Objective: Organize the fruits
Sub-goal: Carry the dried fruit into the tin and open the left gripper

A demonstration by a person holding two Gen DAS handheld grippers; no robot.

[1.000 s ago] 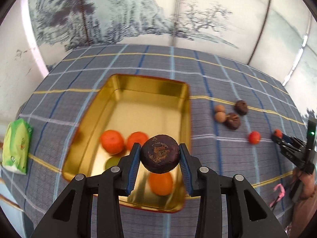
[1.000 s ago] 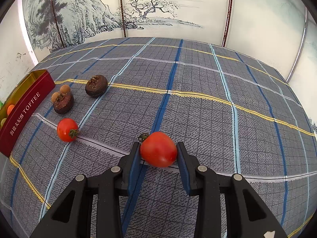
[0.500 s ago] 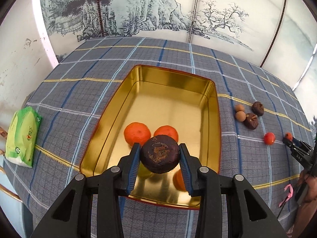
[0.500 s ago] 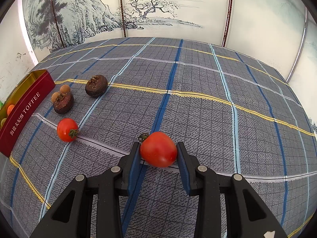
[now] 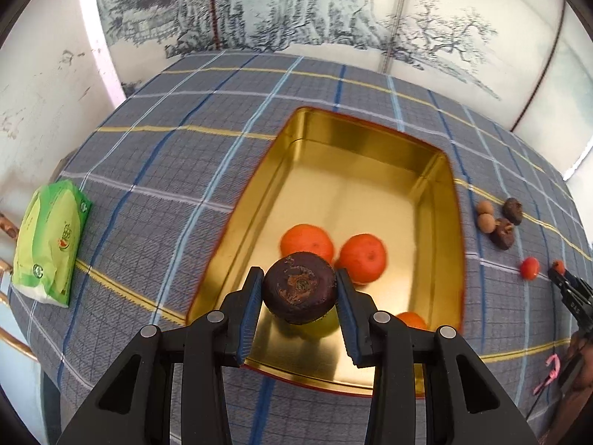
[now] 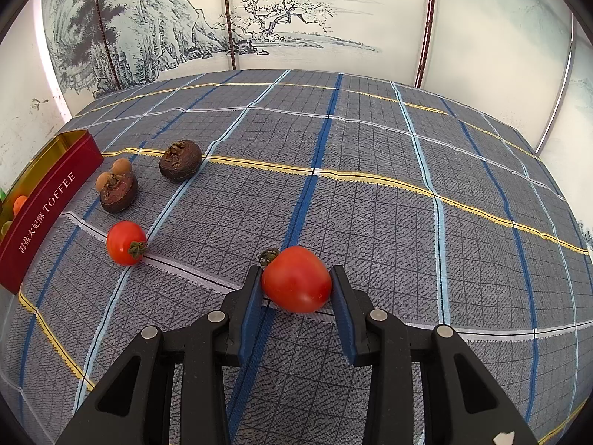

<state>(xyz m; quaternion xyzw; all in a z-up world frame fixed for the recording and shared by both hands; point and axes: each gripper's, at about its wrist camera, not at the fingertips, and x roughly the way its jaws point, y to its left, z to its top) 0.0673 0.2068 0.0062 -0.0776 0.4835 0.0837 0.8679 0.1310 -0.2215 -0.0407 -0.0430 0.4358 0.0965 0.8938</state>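
My left gripper (image 5: 299, 293) is shut on a dark brown water chestnut (image 5: 299, 287) and holds it above the near left part of a gold tin tray (image 5: 374, 181). The tray holds two oranges (image 5: 307, 241) (image 5: 362, 257), a third orange (image 5: 412, 320) near the front rim, and a green fruit partly hidden under the chestnut. My right gripper (image 6: 294, 290) is shut on a red tomato (image 6: 296, 280) just above the checked cloth. Another tomato (image 6: 124, 243), two water chestnuts (image 6: 180, 165) (image 6: 118, 193) and two small tan longans (image 6: 121, 166) lie to its left.
The tray's red side (image 6: 44, 207) reads TOFFEE at the left of the right wrist view. A green packet (image 5: 50, 241) lies at the table's left edge. The right gripper (image 5: 570, 293) shows at the right edge of the left wrist view. A painted screen stands behind the table.
My left gripper has swung to the left with the water chestnut, so the tray now sits further right in its view. The right gripper and its tomato have stayed still.
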